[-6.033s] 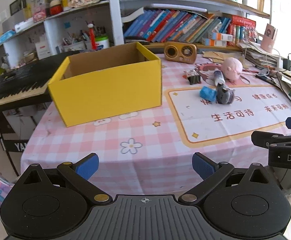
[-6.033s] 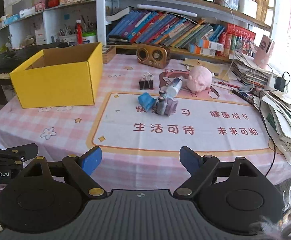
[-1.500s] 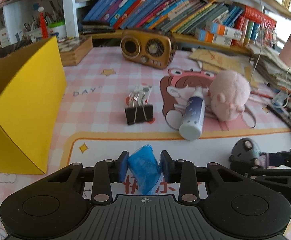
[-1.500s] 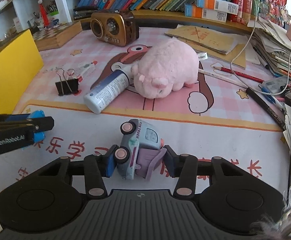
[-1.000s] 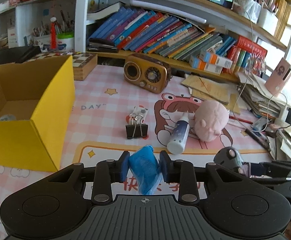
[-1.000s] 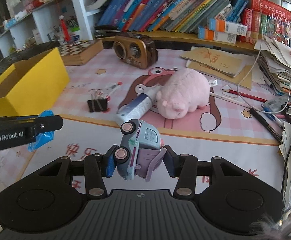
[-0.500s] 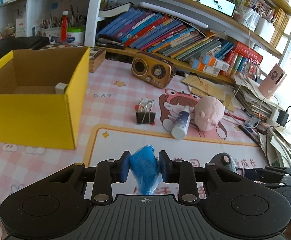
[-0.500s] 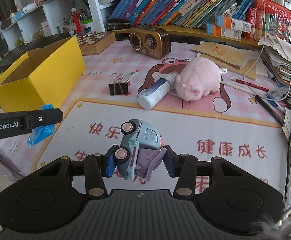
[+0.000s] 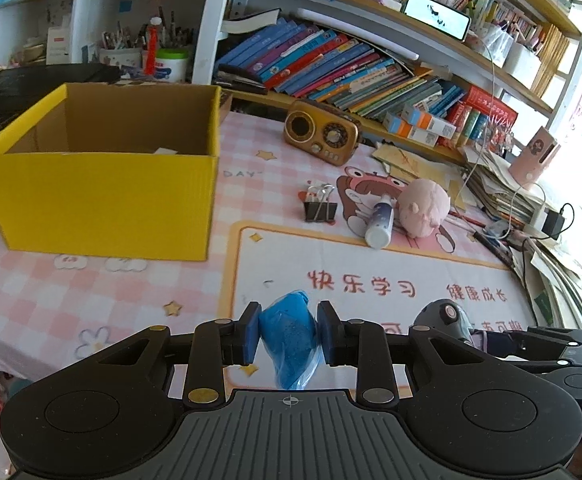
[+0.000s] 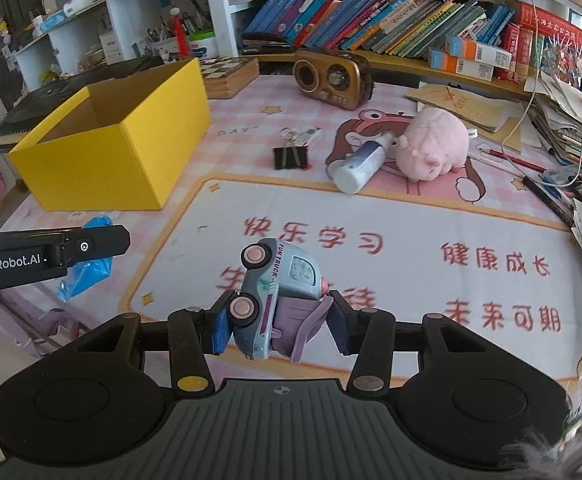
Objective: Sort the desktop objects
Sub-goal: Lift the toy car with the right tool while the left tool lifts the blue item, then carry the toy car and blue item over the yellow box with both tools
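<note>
My left gripper (image 9: 289,336) is shut on a crumpled blue plastic bag (image 9: 291,334), held in the air above the near part of the table. In the right wrist view that blue bag (image 10: 87,272) hangs under the left gripper's finger (image 10: 87,246) at the left. My right gripper (image 10: 279,330) is shut on a pale blue toy truck (image 10: 275,292) with pink wheels, lifted off the mat. An open yellow cardboard box (image 9: 103,196) stands at the left of the table, with a small white item inside. The toy truck (image 9: 447,316) also shows at the lower right of the left wrist view.
A black binder clip (image 9: 319,209), a white bottle (image 9: 379,226) lying on its side and a pink plush pig (image 9: 425,206) lie mid-table. A brown retro radio (image 9: 321,132) and shelves of books stand behind. Papers and cables pile at the right edge (image 10: 563,136).
Both grippers have drawn back toward the near edge of the table with the bag and the truck in them; the box and the other objects now look farther away.
</note>
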Available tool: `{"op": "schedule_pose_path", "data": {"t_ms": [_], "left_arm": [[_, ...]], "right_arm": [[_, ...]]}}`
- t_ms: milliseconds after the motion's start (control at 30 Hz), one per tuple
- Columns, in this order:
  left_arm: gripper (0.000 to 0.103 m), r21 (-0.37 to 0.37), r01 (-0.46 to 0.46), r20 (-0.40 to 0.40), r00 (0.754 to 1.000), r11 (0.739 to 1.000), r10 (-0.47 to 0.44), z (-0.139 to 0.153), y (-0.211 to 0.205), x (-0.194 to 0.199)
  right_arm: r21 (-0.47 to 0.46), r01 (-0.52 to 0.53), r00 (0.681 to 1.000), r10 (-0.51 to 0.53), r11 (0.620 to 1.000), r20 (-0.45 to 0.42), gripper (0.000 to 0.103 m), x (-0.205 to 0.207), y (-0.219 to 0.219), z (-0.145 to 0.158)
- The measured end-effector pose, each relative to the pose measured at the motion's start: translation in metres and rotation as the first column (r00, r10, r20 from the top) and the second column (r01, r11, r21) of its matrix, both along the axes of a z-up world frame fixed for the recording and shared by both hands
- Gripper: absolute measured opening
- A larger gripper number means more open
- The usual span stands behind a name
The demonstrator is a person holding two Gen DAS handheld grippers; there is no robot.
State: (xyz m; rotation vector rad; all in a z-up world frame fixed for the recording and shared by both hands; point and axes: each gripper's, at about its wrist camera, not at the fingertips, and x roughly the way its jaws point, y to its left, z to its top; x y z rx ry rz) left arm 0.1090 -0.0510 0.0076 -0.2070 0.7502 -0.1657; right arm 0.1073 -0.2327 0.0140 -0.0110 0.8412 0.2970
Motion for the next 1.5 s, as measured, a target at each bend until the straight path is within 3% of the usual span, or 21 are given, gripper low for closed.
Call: {"op": "schedule_pose_path", "data": {"t_ms": [967,1500], "left_arm": [[0.028,-0.017,0.024,-0.002,1.0,1.0,-0.024,-0.002,0.079,-0.072],[0.027,-0.033,-0.044,0.014,0.999,0.998,0.045,0.001,0.118,-0.094]], "right_arm": [[0.0,-0.03,1.0,0.03,1.0,0.005,0.045,-0.083,0.088,0.0],[-0.007,-0.109,0.994,0.109,0.994,0.018,0.045,-0.094,0.126,0.003]]}}
